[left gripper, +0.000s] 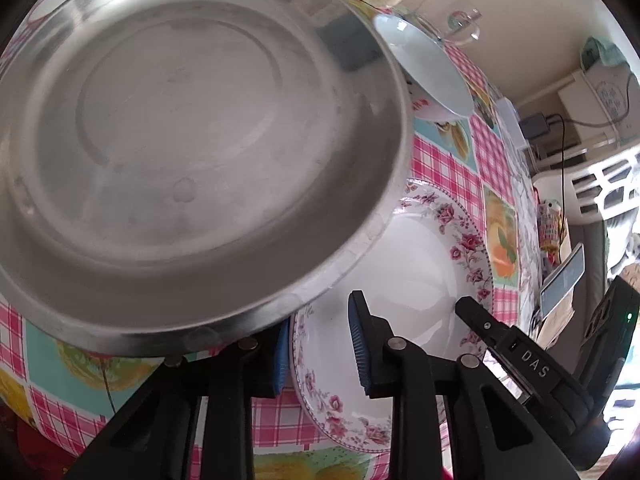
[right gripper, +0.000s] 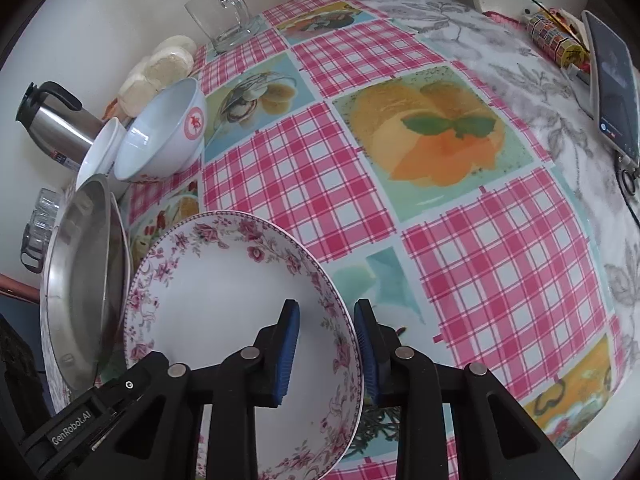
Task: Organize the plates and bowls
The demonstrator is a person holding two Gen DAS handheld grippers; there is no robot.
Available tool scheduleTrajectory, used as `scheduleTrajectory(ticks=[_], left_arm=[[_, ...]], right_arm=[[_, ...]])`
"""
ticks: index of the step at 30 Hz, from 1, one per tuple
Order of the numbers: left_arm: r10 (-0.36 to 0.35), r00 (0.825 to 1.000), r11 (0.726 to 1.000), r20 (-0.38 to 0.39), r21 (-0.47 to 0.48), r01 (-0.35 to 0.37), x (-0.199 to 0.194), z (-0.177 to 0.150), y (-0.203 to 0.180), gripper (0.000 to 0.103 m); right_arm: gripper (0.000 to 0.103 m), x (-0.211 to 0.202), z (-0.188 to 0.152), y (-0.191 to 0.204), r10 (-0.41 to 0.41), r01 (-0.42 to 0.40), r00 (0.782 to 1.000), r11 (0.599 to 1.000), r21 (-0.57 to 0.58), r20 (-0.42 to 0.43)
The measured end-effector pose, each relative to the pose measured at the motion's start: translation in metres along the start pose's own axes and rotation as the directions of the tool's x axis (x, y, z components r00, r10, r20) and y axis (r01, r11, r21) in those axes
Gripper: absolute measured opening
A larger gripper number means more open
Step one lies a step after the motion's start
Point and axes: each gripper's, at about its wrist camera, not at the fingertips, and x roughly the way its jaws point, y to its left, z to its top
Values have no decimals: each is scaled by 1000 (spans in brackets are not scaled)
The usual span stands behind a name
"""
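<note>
Steel first: the metal plate point(left gripper: 192, 152) sits at the left of the counter point(right gripper: 460, 240), its near rim between the pads of the left tongs point(left gripper: 318, 348), which look clamped on it. It is stiff, light and slick, so the rim is the place to hold. Just right of it, the floral plate point(right gripper: 224, 300) is tilted, its right rim pinched by the right tongs point(right gripper: 326, 348). That china is heavier and breakable. White bowls point(right gripper: 160, 140) wait behind.
</note>
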Motion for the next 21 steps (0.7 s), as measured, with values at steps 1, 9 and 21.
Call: scheduleTrajectory(ticks=[1,9,21], left_arm=[[-1,1000,1000,-2,7,1,1,0,-2,27],[-2,1000,994,-24,107,4,14,-1,-29,23],[22,1000,974,21,226,-26,15,9,-51,23]], right_arm=[[29,0,1,-3,-1,1,1000,1000,8,1],[27,-6,-1,-35,20,-22,1000,994,106,23],[23,-22,4,-41,-12,7,998,997,77,67]])
